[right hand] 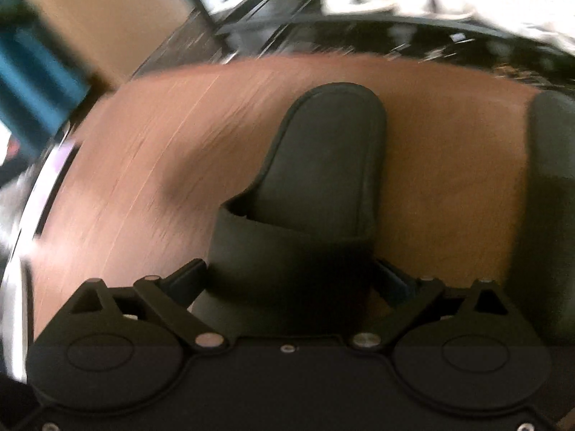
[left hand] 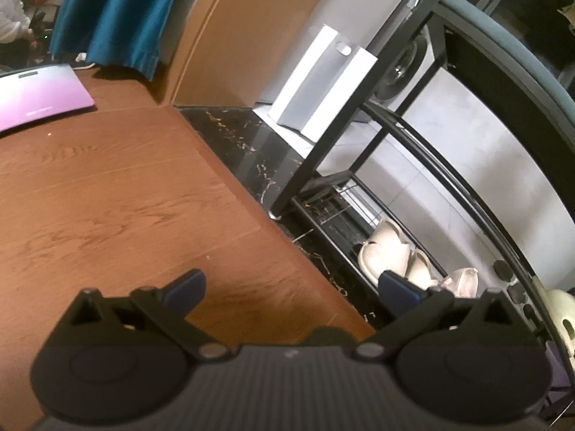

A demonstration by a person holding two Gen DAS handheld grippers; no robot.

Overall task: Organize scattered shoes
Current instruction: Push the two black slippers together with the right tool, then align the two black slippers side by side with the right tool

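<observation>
In the right wrist view a black slide slipper point(right hand: 323, 165) sits between the fingers of my right gripper point(right hand: 291, 280), strap end toward the camera, above the brown wood floor point(right hand: 161, 165). The jaws stand against the strap's two sides, shut on it. A second black slipper point(right hand: 553, 165) lies at the right edge. The view is motion-blurred. In the left wrist view my left gripper point(left hand: 291, 287) is open and empty over the wood floor point(left hand: 107, 197). A black metal shoe rack point(left hand: 413, 136) stands to the right, with cream slippers point(left hand: 388, 255) on its bottom shelf.
A white box point(left hand: 323, 82) stands on the grey tiles behind the rack. A black marble strip point(left hand: 251, 151) borders the wood floor. A purple scale point(left hand: 39, 97) lies at the far left near a blue curtain point(left hand: 118, 10). A pale shoe point(left hand: 564, 309) sits at the rack's right.
</observation>
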